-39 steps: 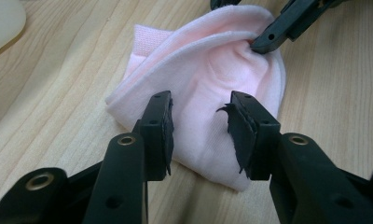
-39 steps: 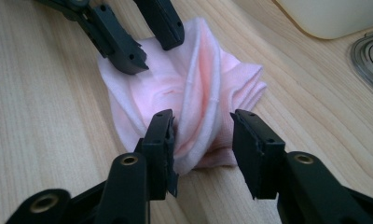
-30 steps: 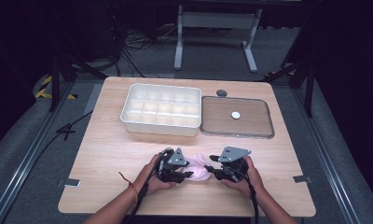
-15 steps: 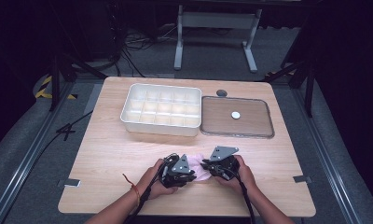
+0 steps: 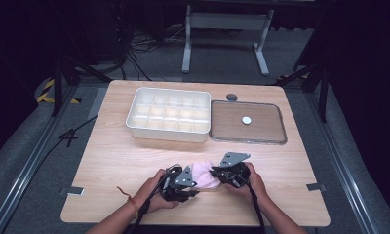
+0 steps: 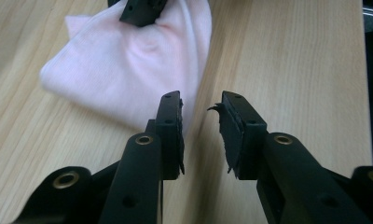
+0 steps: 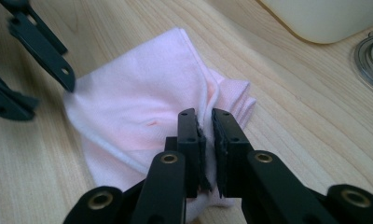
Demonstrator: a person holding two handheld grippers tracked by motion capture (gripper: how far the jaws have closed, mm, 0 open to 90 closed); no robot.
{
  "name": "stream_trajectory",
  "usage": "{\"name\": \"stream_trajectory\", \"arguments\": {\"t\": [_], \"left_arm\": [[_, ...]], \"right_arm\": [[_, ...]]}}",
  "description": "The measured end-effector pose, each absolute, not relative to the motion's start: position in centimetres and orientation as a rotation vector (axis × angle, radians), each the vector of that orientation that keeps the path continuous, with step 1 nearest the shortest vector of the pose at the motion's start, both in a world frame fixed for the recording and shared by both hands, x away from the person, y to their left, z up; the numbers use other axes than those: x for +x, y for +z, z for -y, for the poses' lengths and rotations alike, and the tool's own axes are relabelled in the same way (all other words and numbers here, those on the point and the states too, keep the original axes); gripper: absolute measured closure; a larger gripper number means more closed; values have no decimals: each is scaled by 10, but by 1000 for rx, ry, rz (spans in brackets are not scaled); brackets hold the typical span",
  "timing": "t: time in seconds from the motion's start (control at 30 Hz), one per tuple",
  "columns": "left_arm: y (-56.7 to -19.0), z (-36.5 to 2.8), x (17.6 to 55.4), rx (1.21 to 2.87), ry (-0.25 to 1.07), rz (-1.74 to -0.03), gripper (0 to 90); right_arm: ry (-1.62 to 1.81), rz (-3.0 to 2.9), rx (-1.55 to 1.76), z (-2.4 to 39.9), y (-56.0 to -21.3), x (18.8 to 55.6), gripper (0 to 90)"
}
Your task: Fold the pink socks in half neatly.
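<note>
the light wooden table [image 5: 115, 161] carries a white compartment tray [image 5: 168, 117] at the back, with a flat clear lid [image 5: 247, 122] lying just beside it on its right. near the front edge a folded pink cloth [image 5: 205, 175] lies on the wood between the two hands. the right gripper [image 7: 207, 128] has its jaws pinched together on a raised fold of the cloth. the left gripper [image 6: 201, 114] sits at the cloth's edge, its jaws a little apart after just opening, with bare table between them.
</note>
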State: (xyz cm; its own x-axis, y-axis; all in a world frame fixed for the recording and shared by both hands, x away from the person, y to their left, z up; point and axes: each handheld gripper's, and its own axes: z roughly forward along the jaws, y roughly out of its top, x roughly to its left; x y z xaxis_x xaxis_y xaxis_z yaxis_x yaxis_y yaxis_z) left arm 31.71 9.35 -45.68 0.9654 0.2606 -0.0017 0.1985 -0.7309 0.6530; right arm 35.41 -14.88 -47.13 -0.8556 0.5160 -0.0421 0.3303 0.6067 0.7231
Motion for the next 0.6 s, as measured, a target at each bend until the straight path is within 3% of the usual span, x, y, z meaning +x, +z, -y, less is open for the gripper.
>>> {"name": "stream_trajectory", "arguments": {"t": [0.23, 0.4, 0.6], "left_arm": [[-446, -123, 340, 2244, 118, -527, 699], [-457, -120, 357, 2186, 85, -675, 514], [-464, -102, 361, 2197, 76, -680, 449]], "right_arm": [[1087, -2586, 678, 148, -471, 354, 828], [1084, -2580, 674, 148, -471, 352, 830], [1095, -2585, 656, 148, -472, 351, 834]]}}
